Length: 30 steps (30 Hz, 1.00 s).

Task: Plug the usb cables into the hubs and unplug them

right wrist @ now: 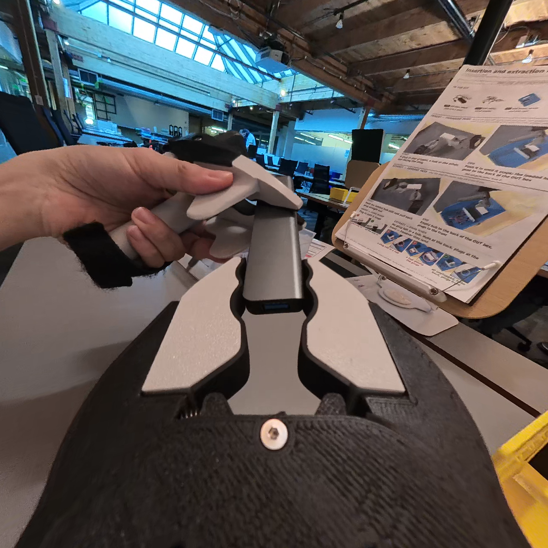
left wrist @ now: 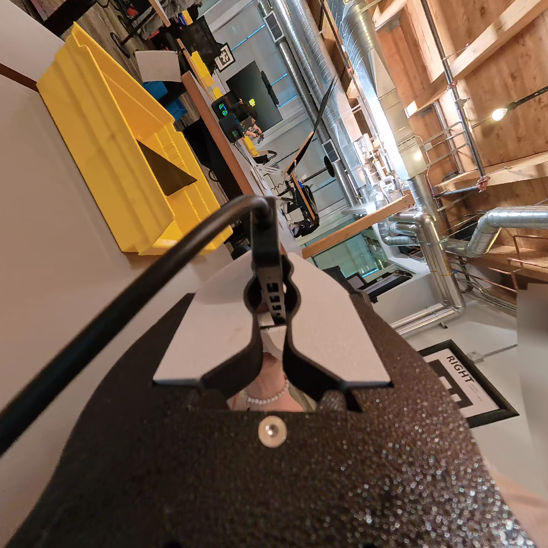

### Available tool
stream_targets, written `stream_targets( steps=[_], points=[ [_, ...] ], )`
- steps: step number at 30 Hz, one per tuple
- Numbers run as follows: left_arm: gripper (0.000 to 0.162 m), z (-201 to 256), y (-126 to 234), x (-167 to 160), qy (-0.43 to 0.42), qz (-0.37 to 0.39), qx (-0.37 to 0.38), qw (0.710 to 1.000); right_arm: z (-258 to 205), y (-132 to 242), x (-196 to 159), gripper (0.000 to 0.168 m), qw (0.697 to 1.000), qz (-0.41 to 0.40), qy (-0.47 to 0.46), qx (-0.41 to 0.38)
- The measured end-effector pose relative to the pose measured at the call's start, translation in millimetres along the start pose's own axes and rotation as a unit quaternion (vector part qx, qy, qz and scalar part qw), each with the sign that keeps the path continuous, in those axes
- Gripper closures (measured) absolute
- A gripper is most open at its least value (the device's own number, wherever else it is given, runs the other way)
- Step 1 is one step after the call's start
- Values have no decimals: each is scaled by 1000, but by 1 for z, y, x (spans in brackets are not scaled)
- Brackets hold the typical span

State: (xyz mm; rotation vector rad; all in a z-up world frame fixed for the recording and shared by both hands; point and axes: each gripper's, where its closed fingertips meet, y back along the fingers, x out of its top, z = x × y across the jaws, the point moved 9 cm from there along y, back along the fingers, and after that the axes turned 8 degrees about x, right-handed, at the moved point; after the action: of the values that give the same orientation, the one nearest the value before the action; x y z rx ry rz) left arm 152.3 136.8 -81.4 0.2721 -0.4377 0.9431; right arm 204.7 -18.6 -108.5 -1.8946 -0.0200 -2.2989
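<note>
Left wrist view first. Off to the left gripper's left a yellow bin (left wrist: 103,133) sits on the pale table. From that side a black cable (left wrist: 178,258) arcs up to the far end of the hub (left wrist: 264,237). The left gripper (left wrist: 268,267) is clamped across the hub's flat faces, so the narrow edge with its row of ports faces the camera.

In the right wrist view, a hand (right wrist: 89,192) at far left holds that left gripper (right wrist: 261,207) ahead of the right gripper (right wrist: 274,267). The right gripper's fingers appear to pinch the same hub's near end from both sides, with the hub's blue port (right wrist: 275,307) facing back between them. An instruction sheet on a clipboard stand (right wrist: 459,192) leans ahead and to the right.

No loose plug shows in either view.

The hub looks like a rigid, smooth metal bar, light but likely to slip in the grip. My judgement is that it is best pinched across the broad faces, clear of the ports. The cable looks stiff enough to tug the hub sideways.
</note>
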Motion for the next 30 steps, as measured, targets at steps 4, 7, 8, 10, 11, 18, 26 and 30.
stream_targets(
  steps=[4, 7, 8, 10, 11, 18, 26, 30],
  points=[
    [152, 0, 0, -1, -4, -3, 2, 1000, -1, 1, 0, 133, 1000, 13, 6, 0],
    [152, -1, -1, -1, -3, 4, 6, 1000, -1, 1, -3, 133, 1000, 21, 0, -5],
    [152, -2, -2, -1, -4, 8, 9, 1000, -1, 0, -4, 133, 1000, 22, -4, -8],
    [152, -2, -2, -1, -6, 11, 14, 1000, 0, -1, -6, 133, 1000, 22, -8, -10],
    [152, -2, -3, -1, -6, 11, 14, 1000, 0, 0, -5, 133, 1000, 27, -5, -12],
    [152, -2, -4, -1, -7, 13, 17, 1000, 1, -1, -7, 130, 999, 31, -4, -33],
    [152, -4, -7, -2, 3, 5, 8, 1000, -1, 0, -7, 133, 997, 49, 11, -51],
    [152, -3, -9, -2, 7, 6, 5, 1000, -1, 1, -7, 133, 996, 66, 14, -63]
  ],
)
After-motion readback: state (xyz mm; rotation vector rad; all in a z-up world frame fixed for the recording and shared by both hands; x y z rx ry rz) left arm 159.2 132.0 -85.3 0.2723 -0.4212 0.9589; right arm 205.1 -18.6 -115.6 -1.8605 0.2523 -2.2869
